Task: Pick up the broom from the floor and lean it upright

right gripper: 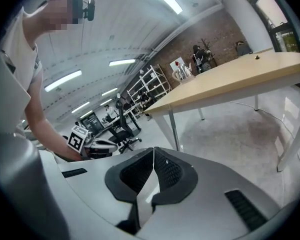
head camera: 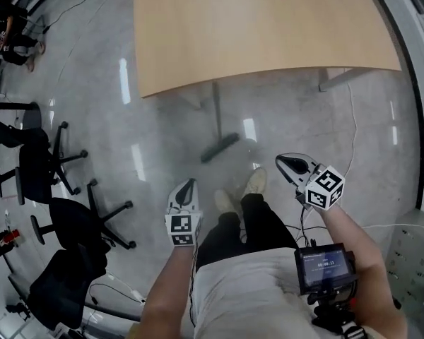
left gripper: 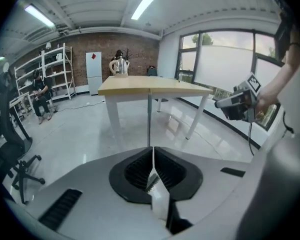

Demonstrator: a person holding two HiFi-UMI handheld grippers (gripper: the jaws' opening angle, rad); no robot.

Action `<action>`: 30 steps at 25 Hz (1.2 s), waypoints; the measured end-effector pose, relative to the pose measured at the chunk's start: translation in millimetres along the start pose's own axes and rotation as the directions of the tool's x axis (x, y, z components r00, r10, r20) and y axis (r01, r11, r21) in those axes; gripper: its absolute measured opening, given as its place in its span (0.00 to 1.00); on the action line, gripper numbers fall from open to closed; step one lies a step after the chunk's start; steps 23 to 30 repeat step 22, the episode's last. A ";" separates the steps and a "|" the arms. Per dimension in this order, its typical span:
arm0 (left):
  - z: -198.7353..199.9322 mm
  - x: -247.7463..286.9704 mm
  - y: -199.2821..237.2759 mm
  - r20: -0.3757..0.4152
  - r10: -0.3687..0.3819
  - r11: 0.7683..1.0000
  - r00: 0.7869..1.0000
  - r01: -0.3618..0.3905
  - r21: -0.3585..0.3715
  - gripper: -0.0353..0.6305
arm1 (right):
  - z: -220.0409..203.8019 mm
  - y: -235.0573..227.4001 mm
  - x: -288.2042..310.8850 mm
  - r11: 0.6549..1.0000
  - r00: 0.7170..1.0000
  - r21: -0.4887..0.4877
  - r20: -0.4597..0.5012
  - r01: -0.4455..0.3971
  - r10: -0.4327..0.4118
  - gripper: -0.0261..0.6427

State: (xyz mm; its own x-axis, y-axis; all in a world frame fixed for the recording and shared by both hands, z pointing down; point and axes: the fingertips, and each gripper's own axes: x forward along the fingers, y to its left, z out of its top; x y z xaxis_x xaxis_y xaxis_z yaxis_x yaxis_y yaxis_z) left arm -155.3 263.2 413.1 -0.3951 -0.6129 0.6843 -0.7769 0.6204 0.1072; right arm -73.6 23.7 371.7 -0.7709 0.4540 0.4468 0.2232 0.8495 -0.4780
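Grey-handled and slim, the broom (head camera: 216,122) stands head on the floor, leaning on the wooden counter (head camera: 268,27) edge; likely light, stiff and slippery, best gripped mid-handle, while left tongs (head camera: 189,185) and right tongs (head camera: 287,160) sit closed, empty.

Right tool (right gripper: 153,151), foreground: ribbed black jaws pressed together, nothing between them. Left tool (right gripper: 102,146), left of centre, held low on a bare forearm (right gripper: 45,131), its marker cube turned to the lens. Pale wooden surface (right gripper: 230,86), upper right, on slim legs, kettle (right gripper: 180,74) on its far corner. Office chair (right gripper: 121,131) beyond. White shelving (right gripper: 150,81) before a brick wall (right gripper: 215,41). Glossy grey floor (right gripper: 240,134). Strip lights (right gripper: 62,80) overhead.
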 end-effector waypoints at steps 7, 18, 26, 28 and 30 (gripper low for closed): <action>59.1 -72.3 -3.9 0.147 -0.039 0.999 0.988 0.042 -0.018 0.08 | 47.3 53.2 -21.5 0.999 0.990 0.002 0.139 0.035 -0.035 0.07; 93.2 -145.4 -16.1 0.236 -0.163 0.985 0.958 0.147 0.085 0.08 | 89.1 144.7 -40.3 0.990 0.981 -0.119 0.187 0.079 -0.056 0.06; 89.8 -166.3 -25.3 0.242 -0.217 0.976 0.946 0.204 0.080 0.08 | 89.8 178.3 -48.3 0.987 0.982 -0.136 0.180 0.084 -0.058 0.06; 89.8 -166.3 -25.3 0.242 -0.217 0.976 0.946 0.204 0.080 0.08 | 89.8 178.3 -48.3 0.987 0.982 -0.136 0.180 0.084 -0.058 0.06; 89.8 -166.3 -25.3 0.242 -0.217 0.976 0.946 0.204 0.080 0.08 | 89.8 178.3 -48.3 0.987 0.982 -0.136 0.180 0.084 -0.058 0.06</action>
